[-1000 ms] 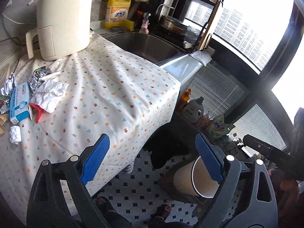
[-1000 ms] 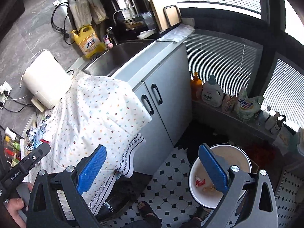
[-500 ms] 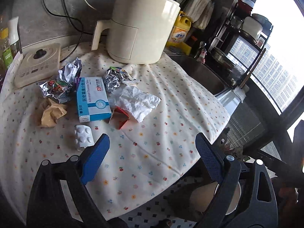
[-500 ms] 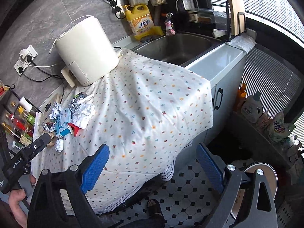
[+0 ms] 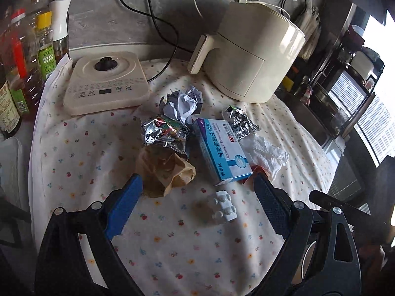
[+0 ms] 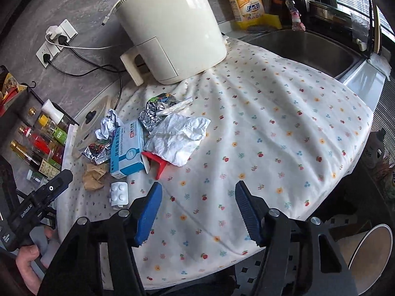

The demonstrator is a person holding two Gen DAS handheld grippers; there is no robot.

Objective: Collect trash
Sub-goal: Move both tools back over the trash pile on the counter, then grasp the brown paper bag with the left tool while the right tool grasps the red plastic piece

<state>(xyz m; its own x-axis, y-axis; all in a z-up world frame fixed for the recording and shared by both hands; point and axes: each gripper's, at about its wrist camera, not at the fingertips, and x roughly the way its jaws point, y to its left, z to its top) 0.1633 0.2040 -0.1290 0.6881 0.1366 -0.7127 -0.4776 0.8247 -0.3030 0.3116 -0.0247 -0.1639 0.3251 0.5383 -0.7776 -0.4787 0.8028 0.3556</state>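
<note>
On the flower-print white cloth (image 6: 284, 133) covering the counter, the trash lies in one cluster before me: one blue-and-white cardboard medicine box (image 5: 222, 153), one white blister strip of pills (image 5: 223, 208), one crumpled brown paper bag (image 5: 165, 170), two crushed silver foil wrappers (image 5: 164, 132) (image 5: 238, 122), one ball of crumpled white paper (image 5: 181, 103), one crumpled white tissue (image 6: 177, 137) and one small red plastic piece (image 6: 158, 162) tucked under the tissue's edge. The box sits in the middle, touching the tissue on one side and lying just beside the brown bag on the other; the blister strip lies alone, nearest to me.

My left claw (image 5: 197, 209) hangs over the cloth with its two blue pads spread wide, the blister strip between them but not touched, and nothing in its grip. My right claw (image 6: 197, 209) is closing, its two blue pads about halfway together over bare cloth, with nothing between them.

Behind the litter stand one cream round air fryer (image 6: 170, 27) and one cream flat induction hob (image 5: 106, 83). One yellow detergent jug (image 6: 246, 0) stands by the one steel sink (image 6: 308, 49). A row of sauce bottles (image 5: 27, 56) lines the counter's far left; I cannot count them surely. One round white-rimmed bin (image 6: 370, 259) stands on the tiled floor, well apart from the trash.
</note>
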